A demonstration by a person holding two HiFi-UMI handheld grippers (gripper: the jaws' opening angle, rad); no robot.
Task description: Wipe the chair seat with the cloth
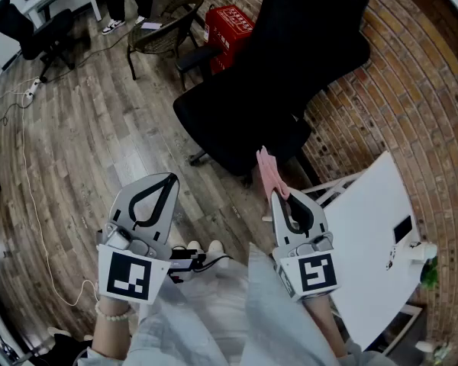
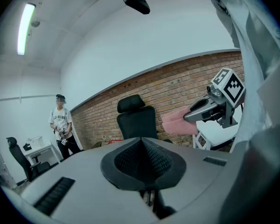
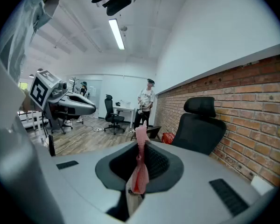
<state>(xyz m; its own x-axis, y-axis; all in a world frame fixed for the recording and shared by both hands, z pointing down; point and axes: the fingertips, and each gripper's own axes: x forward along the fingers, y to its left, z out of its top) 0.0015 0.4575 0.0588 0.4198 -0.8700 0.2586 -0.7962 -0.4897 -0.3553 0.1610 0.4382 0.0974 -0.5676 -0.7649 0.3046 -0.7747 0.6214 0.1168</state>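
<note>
Right gripper clamps the pink cloth in the air near the black chair seat, left gripper alongside (jaws together, nothing between them), with the wiping apparently yet to begin.

A wood-plank floor carries a black office chair at 1 o'clock, beside a brick wall. A red box and a wicker chair stand at 12 o'clock, a white table at 4 o'clock. A white cable trails across the boards at 9 o'clock.
</note>
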